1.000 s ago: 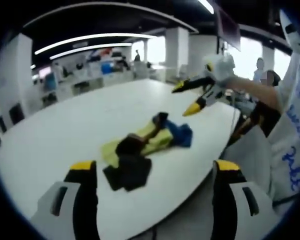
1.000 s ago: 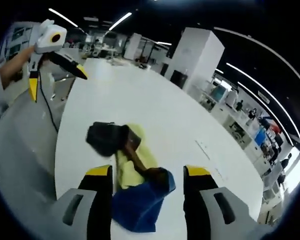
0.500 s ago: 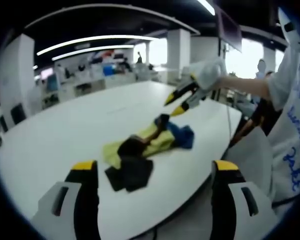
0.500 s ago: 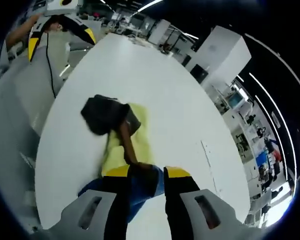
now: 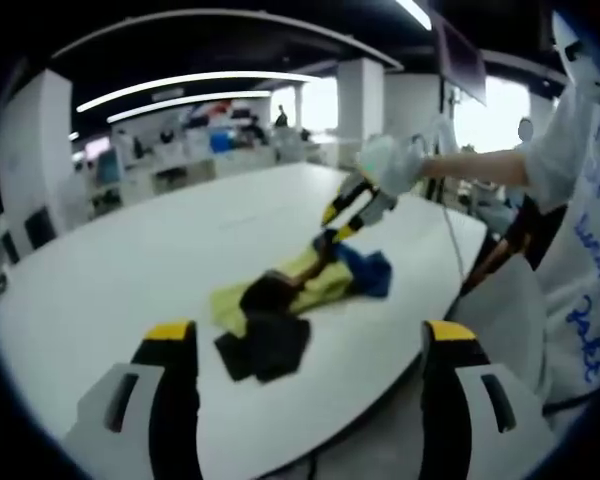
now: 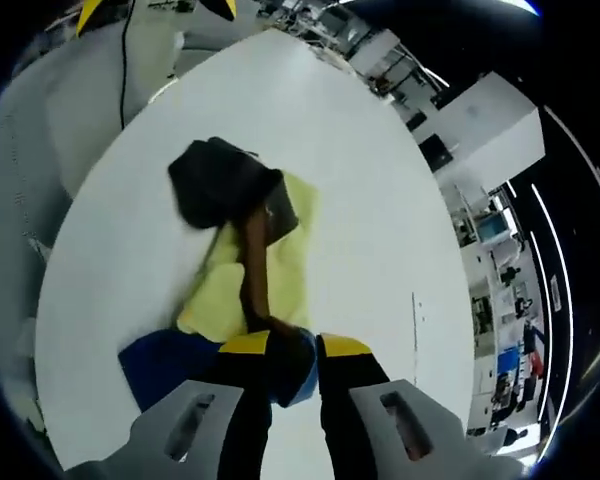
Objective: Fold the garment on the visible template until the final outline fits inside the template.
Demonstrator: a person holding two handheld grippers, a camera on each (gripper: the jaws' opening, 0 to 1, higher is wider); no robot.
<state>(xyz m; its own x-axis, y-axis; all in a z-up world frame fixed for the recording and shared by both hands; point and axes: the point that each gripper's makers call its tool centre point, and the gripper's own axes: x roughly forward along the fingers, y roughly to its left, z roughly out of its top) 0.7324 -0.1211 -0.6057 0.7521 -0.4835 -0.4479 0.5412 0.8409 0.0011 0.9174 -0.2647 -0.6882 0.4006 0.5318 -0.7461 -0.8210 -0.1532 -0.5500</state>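
So the garment (image 5: pixel 280 305) is lying in a bunched strip on the white table (image 5: pixel 120 260), sprawled over the yellow template (image 5: pixel 315 280) rather than sitting inside it. From the right gripper view its long axis runs straight away from the right tongs (image 6: pixel 293 345): blue part nearest, then a thin dark strip over the yellow, then the black clump at the far end. The right tongs are down at that near blue end, yellow tips nearly together with blue cloth between them, so I'd call that clenched on the garment, though the cloth hides the actual contact. The left tongs (image 5: pixel 308 335) are wide open and grasping nothing, hanging off the table edge; in the left gripper view the black end is the nearer one and just a bit left of centre between the jaws. So each hand has its own end, right on blue, left closest to black. My guess is the next bit depends on the left one going forward for that black end, since the whole pile overhangs the yellow at both ends
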